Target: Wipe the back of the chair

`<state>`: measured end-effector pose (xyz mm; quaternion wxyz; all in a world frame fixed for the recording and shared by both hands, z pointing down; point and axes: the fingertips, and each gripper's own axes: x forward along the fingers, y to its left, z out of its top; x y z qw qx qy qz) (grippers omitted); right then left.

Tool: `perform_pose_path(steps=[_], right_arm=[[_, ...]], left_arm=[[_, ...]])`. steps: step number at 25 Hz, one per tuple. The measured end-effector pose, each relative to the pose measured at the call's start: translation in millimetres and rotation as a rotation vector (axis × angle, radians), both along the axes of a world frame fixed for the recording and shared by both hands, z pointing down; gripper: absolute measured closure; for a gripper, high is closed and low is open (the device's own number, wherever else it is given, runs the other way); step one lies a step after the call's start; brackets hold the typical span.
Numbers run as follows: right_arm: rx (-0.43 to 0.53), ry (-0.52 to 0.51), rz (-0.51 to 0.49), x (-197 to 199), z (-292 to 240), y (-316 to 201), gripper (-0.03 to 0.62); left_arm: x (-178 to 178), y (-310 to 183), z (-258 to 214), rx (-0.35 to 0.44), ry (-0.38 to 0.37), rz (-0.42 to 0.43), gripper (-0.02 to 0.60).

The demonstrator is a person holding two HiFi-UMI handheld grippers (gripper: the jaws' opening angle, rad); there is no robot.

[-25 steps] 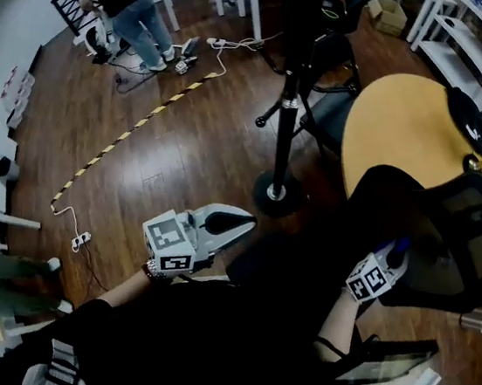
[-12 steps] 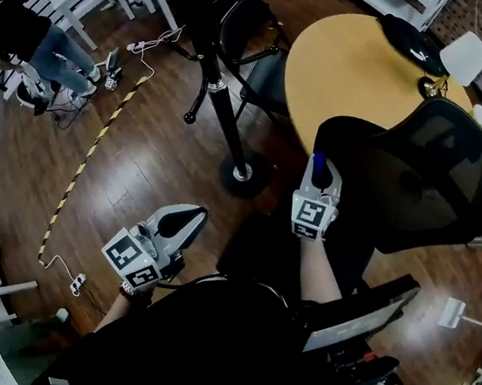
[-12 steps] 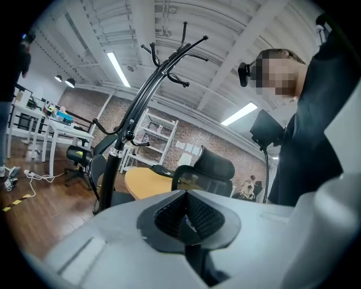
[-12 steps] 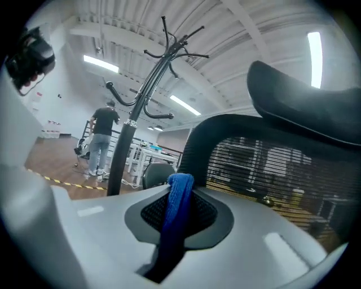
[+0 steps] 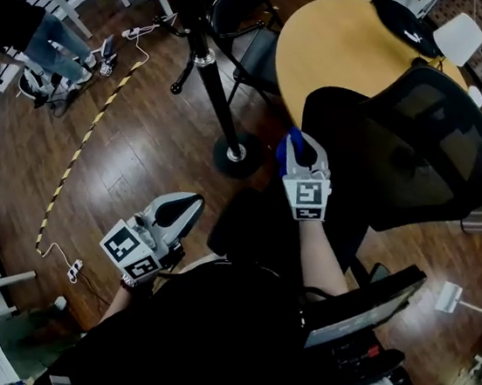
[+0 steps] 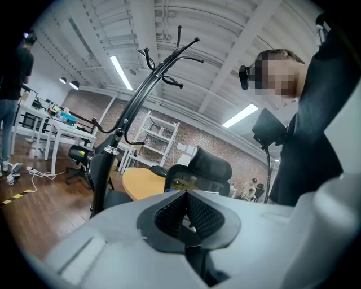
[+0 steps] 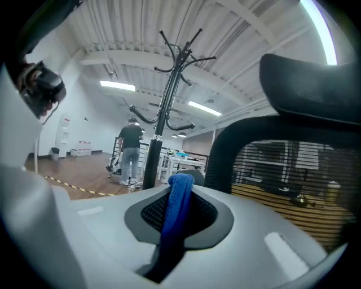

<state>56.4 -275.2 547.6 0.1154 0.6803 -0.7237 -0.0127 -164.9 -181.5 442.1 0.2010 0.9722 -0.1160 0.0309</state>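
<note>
The black mesh chair back (image 5: 432, 146) stands at the right of the head view, by the round table. My right gripper (image 5: 305, 154) is at the back's left edge, shut on a blue cloth (image 5: 284, 149) that sticks out past its tips. In the right gripper view the blue cloth (image 7: 177, 206) hangs folded between the jaws, with the mesh chair back (image 7: 282, 163) close on the right and the headrest (image 7: 310, 79) above. My left gripper (image 5: 177, 212) is held low on the left over the floor, shut, with nothing in it. Its own view shows the chair (image 6: 207, 167) farther off.
A coat stand's round base (image 5: 233, 153) is on the floor just left of the right gripper. Behind the chair is a round wooden table (image 5: 331, 41) with a white lamp (image 5: 460, 35). Striped tape (image 5: 79, 148) and a cable cross the floor; a person (image 5: 29, 32) stands far left.
My right gripper with the cloth has moved from the lower left of the chair back up along its left edge. The left gripper has stayed low at the left.
</note>
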Motion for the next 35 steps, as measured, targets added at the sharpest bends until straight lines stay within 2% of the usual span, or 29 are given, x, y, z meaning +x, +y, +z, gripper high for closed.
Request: perform_pose_path(steps=[3, 6, 11, 13, 16, 20, 24, 27, 31, 33, 35], right_arm=[[-0.004, -0.026, 0.045, 19.4, -16.3, 48.0, 0.554], [-0.054, -0.033, 0.109, 58.5, -12.2, 113.4, 0.554], [-0.201, -0.05, 0.331, 166.2, 32.9, 244.5, 0.554], [-0.229, -0.044, 0.425, 211.2, 42.4, 288.2, 0.554], [-0.244, -0.037, 0.515, 266.5, 44.9, 335.1, 0.554], [-0.247, -0.009, 0.571, 317.2, 49.0, 348.8, 0.555], [-0.241, 0.019, 0.566, 339.3, 52.8, 335.7, 0.554], [-0.231, 0.066, 0.587, 341.6, 53.4, 334.0, 0.554], [-0.206, 0.086, 0.637, 341.0, 51.6, 331.1, 0.554], [-0.218, 0.124, 0.614, 334.7, 51.5, 323.3, 0.554], [-0.246, 0.18, 0.543, 323.9, 53.1, 308.9, 0.554]], left_arm=[[25.2, 21.4, -7.0, -0.019, 0.016, 0.066, 0.575], [58.2, 45.0, -10.8, -0.038, 0.04, 0.133, 0.575], [127.3, 90.3, -8.1, -0.077, 0.078, 0.229, 0.575], [152.8, 107.8, -7.2, -0.078, 0.073, 0.254, 0.575], [184.6, 134.4, -12.9, -0.059, 0.06, 0.279, 0.575], [202.5, 145.9, -22.7, -0.012, 0.041, 0.264, 0.575], [196.4, 147.7, -21.9, -0.005, 0.008, 0.199, 0.575], [192.6, 150.0, -20.8, -0.011, -0.009, 0.161, 0.575], [192.3, 153.2, -17.9, -0.005, -0.037, 0.164, 0.575], [193.4, 152.7, -15.0, -0.006, -0.052, 0.175, 0.575], [195.9, 152.5, -11.3, -0.003, -0.067, 0.182, 0.575]])
